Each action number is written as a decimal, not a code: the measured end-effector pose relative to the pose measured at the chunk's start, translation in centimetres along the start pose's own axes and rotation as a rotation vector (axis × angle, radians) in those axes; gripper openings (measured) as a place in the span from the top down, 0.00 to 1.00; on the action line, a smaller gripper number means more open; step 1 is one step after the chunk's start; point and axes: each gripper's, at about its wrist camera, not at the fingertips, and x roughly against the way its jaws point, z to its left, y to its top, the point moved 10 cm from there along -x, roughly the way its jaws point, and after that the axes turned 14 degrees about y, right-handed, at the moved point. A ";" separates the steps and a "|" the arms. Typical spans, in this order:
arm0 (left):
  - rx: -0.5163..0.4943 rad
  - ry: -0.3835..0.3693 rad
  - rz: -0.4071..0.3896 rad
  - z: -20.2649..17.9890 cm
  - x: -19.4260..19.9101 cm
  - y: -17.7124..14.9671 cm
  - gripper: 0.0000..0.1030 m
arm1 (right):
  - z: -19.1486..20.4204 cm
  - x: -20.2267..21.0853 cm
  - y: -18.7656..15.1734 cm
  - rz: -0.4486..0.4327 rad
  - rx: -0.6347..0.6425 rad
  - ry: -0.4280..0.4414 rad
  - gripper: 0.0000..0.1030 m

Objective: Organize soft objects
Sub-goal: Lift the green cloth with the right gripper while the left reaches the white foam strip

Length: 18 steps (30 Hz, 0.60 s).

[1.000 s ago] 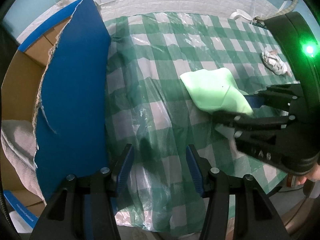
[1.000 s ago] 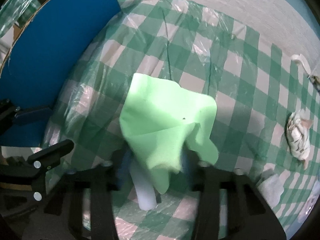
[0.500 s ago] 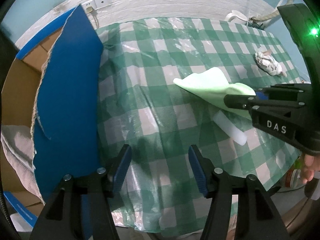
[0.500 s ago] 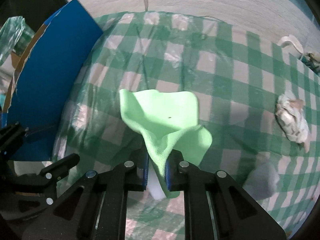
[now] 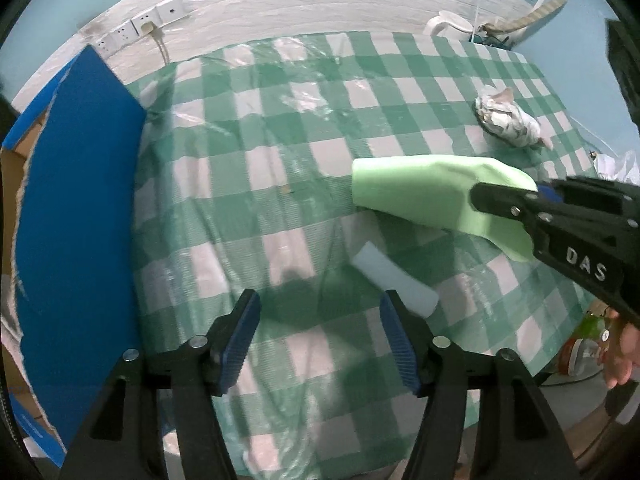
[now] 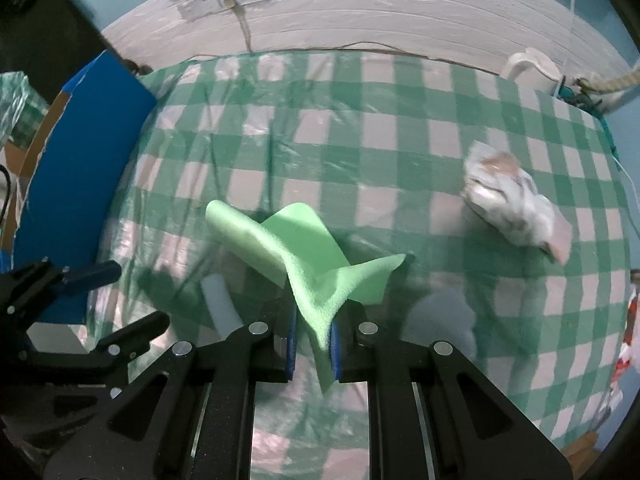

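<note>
My right gripper (image 6: 312,332) is shut on a light green foam sheet (image 6: 304,256) and holds it lifted above the checked tablecloth (image 6: 360,140); the sheet also shows in the left wrist view (image 5: 436,200), pinched by the right gripper (image 5: 500,200). A white foam block (image 5: 394,282) lies on the cloth under it, just ahead of my left gripper (image 5: 320,332), which is open and empty. The block also shows in the right wrist view (image 6: 220,304). A crumpled white cloth (image 6: 516,208) lies at the right.
A blue-sided cardboard box (image 5: 76,200) stands open along the table's left edge, with a grey towel inside. A pale grey soft pad (image 6: 444,316) lies near the right gripper. Wall sockets (image 5: 152,20) and a cable are at the back.
The right gripper closed on the green sheet and raised it off the table, uncovering the white foam block. Both grippers pulled back and up from the table.
</note>
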 end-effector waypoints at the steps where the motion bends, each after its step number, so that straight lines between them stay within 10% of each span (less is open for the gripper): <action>1: 0.001 -0.002 0.002 -0.3 0.0 0.1 0.37 | -0.5 0.1 -0.1 -0.003 -0.006 -0.003 0.87; 18: 0.071 -0.042 0.111 -3.7 -2.2 1.1 0.37 | -3.2 0.4 -2.1 0.002 -0.056 0.029 0.87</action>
